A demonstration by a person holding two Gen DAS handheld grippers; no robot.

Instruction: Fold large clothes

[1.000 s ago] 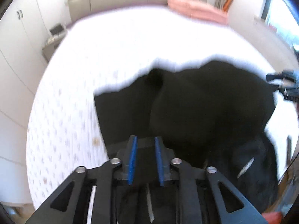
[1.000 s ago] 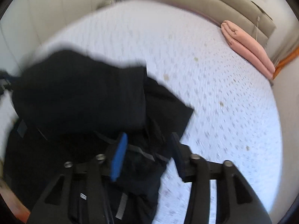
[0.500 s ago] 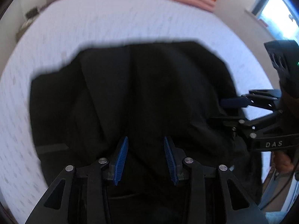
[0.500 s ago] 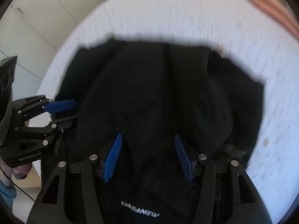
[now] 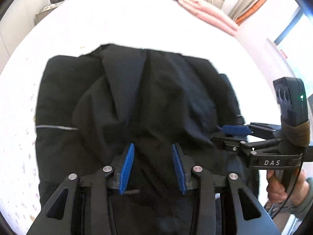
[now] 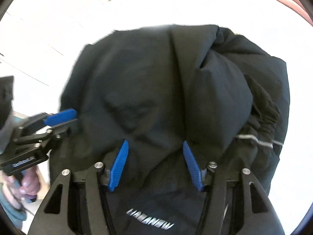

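**Both grippers spread above a black jacket on the bed**

Left wrist view: a second ago the blue pads stood close together over the jacket's near edge, with much white bedding in sight. Now the left gripper has its jaws parted, having just been opening, and no cloth is pinched between them; it is released. The black jacket now fills most of the view. It lies bunched on the white bed, with broad folds running away from the fingers and a thin silver zipper line to the left of them. The cloth spreads directly beyond and beneath the fingertips and reaches well out to either side. To the right of the fingers, the right gripper reaches in at the jacket's edge, held by a hand. A folded pink blanket lies far beyond the fingertips.

Right wrist view: earlier the jacket sat further off, with bedding around it; now it crowds the frame. The right gripper has just been opening too, and its pads stand wide with nothing clamped. The jacket is puffy and creased, with a silver logo behind the fingertips, between the gripper's arms. The cloth lies under and ahead of the fingers. The left gripper touches the jacket's edge to their left.
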